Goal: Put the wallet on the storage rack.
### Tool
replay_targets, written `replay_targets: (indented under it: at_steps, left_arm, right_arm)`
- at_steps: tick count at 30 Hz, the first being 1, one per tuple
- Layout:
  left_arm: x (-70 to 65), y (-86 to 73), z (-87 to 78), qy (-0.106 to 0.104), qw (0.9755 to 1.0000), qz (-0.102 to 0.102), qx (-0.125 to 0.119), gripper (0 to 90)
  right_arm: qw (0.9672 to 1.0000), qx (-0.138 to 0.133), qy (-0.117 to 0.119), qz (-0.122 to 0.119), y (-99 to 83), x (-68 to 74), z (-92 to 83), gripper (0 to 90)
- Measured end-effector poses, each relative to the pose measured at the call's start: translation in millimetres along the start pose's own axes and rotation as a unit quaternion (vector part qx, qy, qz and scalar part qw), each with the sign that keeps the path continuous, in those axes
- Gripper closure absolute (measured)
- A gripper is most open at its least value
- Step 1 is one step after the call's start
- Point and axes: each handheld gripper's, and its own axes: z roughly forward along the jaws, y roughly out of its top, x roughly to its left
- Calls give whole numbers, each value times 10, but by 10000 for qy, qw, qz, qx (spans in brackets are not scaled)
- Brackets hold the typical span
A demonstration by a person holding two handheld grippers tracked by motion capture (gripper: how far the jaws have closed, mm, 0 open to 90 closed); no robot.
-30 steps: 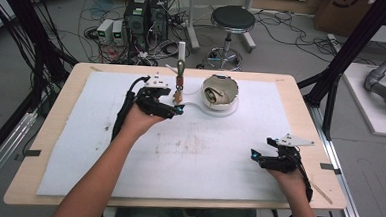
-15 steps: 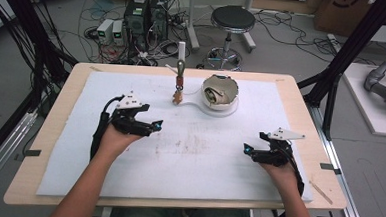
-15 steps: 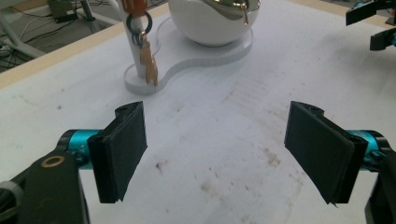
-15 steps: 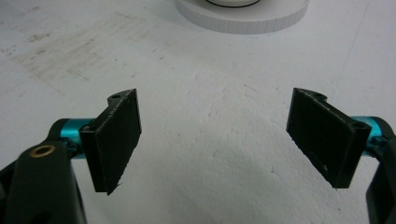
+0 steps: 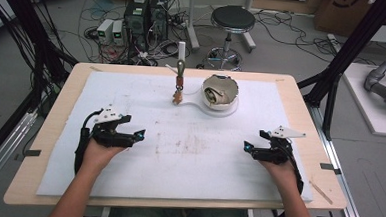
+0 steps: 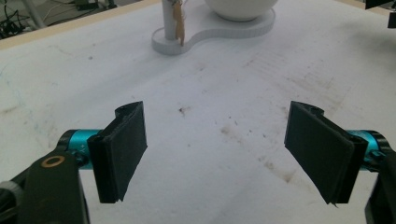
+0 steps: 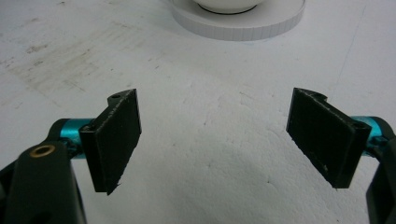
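Near the table's front edge, both forearms reach in, each hand low over the white mat (image 5: 127, 185). Left gripper (image 5: 138, 134) and right gripper (image 5: 246, 146) point inward at each other, jaws spread wide, nothing between them. Farther back, well apart from both, stands a white keyhole-shaped base (image 5: 196, 106) bearing a cracked pale bowl (image 5: 221, 91) and an upright post (image 5: 179, 82) with a brown tag.
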Motion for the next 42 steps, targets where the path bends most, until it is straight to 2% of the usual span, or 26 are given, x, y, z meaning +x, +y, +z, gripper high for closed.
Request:
replay_targets:
  at_steps: [5,9,14,24,34,42]
  left_arm:
    - [-8,-54,-26,68,9999,-94,-50,209]
    - [-30,-68,-24,47,10000,-28,-51,209]
    - [-24,-90,-10,50,10000,-58,-57,209]
    - [7,-112,1,17,10000,-53,-76,209]
    - [63,-138,-19,83,9998,-164,-104,209]
    - [66,-150,3,47,9998,-168,-36,209]
  right_arm:
    - [10000,-27,14,20,-2,-9,11,181]
    - [10000,-21,-26,74,-3,-25,6,181]
    - [9999,-73,-51,48,-3,-37,-8,181]
    - [10000,4,-51,-32,-6,-30,5,181]
    - [10000,74,-42,-34,-9,-26,21,181]
    - [10000,80,-39,-41,-11,-26,25,181]
